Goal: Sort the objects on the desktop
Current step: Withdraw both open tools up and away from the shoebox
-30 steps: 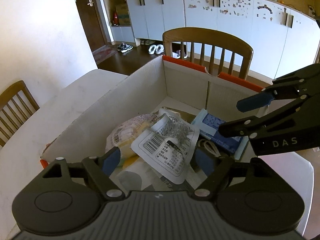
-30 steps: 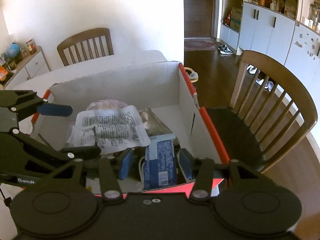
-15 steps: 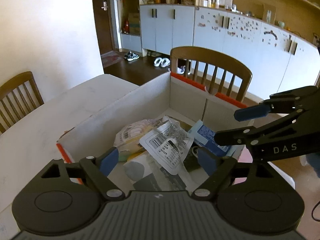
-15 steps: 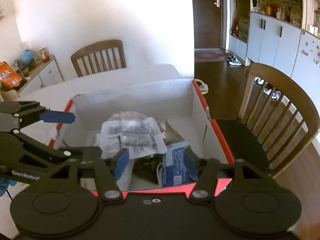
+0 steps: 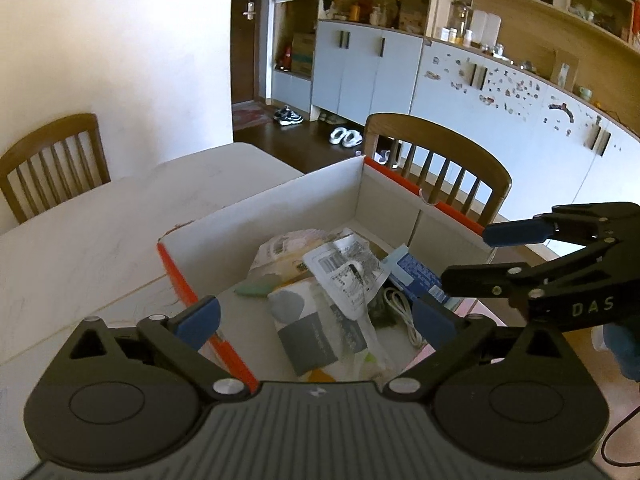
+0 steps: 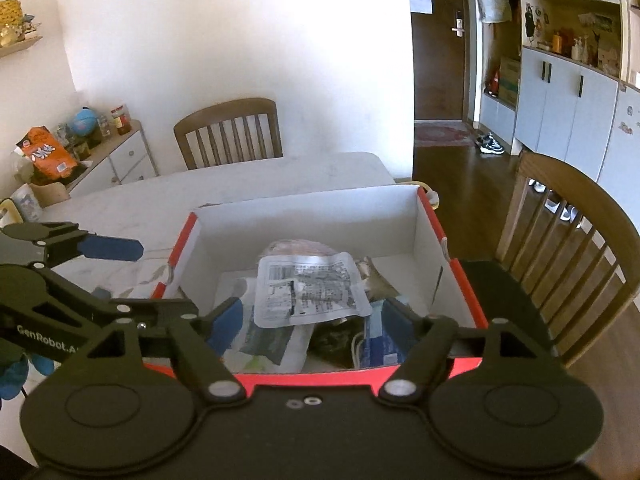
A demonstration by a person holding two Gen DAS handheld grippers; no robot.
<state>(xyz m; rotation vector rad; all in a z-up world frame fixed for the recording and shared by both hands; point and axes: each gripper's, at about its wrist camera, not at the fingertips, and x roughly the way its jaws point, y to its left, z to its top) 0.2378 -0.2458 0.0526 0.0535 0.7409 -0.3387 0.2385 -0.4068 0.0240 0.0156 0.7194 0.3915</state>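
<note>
Left wrist view. A cardboard box (image 5: 224,236), open-topped, white inside with red-orange outer faces and rim, is seen standing on a pale marble-look table (image 5: 80,240). Inside it a loose heap is recorded: a clear plastic pouch with a barcode label (image 5: 344,276) lying uppermost; a round pale packet with a printed label (image 5: 280,252) behind it; a grey-and-white patterned pack (image 5: 316,336) toward the near wall; a blue-and-white carton (image 5: 420,276) at the right side; a coiled white cable (image 5: 400,312) between carton and pouch; a small green item (image 5: 252,289) (type not determinable). The left gripper (image 5: 316,316) is held above the box's near edge, jaws spread wide with nothing between the blue pads. The right gripper (image 5: 468,256) is seen at the right over the box's far corner, jaws likewise parted and empty. A wooden chair (image 5: 440,164) stands just behind the box.

Right wrist view. The same cardboard box (image 6: 304,216) is viewed from its other long side, near the table (image 6: 240,188) edge. The pouch (image 6: 310,288) rests flat on top of the heap; the blue carton (image 6: 380,344) lies at the near right corner, touching the cable (image 6: 355,346). The right gripper (image 6: 316,324) is held over the near wall, spread and empty. The left gripper (image 6: 140,276) enters from the left, beside the box's left wall, also spread. A second chair (image 6: 228,132) stands at the table's far side.
</note>
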